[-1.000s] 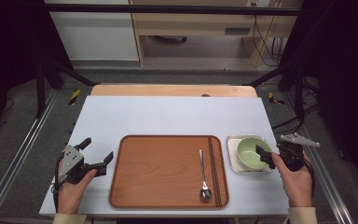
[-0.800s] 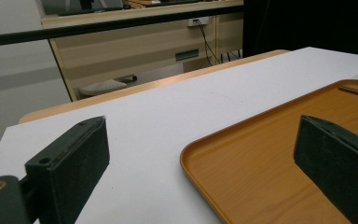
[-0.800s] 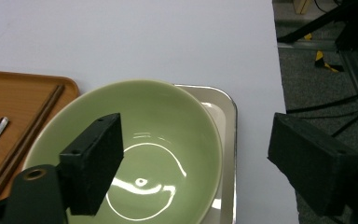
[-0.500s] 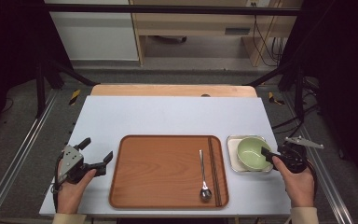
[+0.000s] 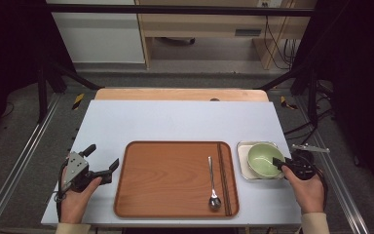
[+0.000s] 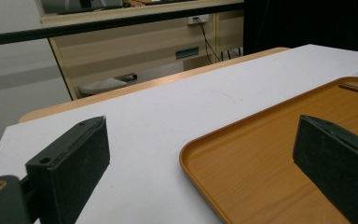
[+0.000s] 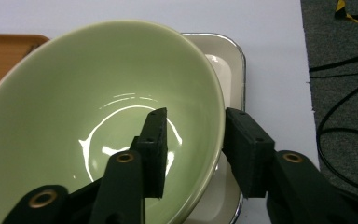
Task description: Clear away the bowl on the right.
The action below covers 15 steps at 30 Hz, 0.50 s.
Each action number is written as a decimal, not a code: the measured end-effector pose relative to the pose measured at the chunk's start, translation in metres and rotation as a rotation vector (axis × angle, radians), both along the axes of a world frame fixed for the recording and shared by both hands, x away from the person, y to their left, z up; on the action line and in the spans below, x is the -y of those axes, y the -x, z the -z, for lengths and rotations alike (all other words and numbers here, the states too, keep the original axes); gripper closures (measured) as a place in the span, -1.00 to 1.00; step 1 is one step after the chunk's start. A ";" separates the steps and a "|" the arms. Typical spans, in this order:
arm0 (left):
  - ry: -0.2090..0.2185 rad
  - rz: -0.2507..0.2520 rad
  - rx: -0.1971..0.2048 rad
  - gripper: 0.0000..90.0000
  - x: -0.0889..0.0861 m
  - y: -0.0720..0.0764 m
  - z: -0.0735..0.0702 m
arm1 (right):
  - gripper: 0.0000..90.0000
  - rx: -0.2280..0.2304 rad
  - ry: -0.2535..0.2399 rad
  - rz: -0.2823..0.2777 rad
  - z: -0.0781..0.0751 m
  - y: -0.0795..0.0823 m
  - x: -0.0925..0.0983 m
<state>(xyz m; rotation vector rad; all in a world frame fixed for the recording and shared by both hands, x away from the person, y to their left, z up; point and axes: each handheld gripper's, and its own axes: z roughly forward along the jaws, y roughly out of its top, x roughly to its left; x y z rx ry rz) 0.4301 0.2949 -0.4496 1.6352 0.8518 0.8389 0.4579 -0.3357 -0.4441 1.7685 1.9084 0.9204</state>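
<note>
Green bowl [image 7: 98,121] sits in the white dish [image 5: 243,165], right of the tray [image 5: 165,180]. My right gripper [image 7: 193,140] straddles its rim, jaws just closing, not yet clamped. Left gripper [image 5: 102,163] released. Lift remains.

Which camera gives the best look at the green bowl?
The right gripper view: the green bowl looms large, its rim between the right gripper jaws. The high view shows it small, in a white dish.
</note>
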 end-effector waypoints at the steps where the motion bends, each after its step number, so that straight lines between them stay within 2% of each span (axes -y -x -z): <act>1: -0.001 0.001 0.000 -0.92 0.000 0.000 0.000 | 0.46 -0.006 0.003 -0.004 0.001 -0.001 0.000; 6: -0.006 0.007 -0.002 -0.92 0.002 0.000 0.001 | 0.63 -0.029 -0.004 -0.002 0.001 -0.003 0.000; 9: -0.012 0.008 -0.003 -0.92 0.003 0.000 0.001 | 0.70 -0.039 0.010 0.000 0.001 -0.004 0.000; 15: -0.016 0.010 -0.003 -0.92 0.004 0.000 0.001 | 0.75 -0.055 0.021 0.005 0.001 -0.008 0.000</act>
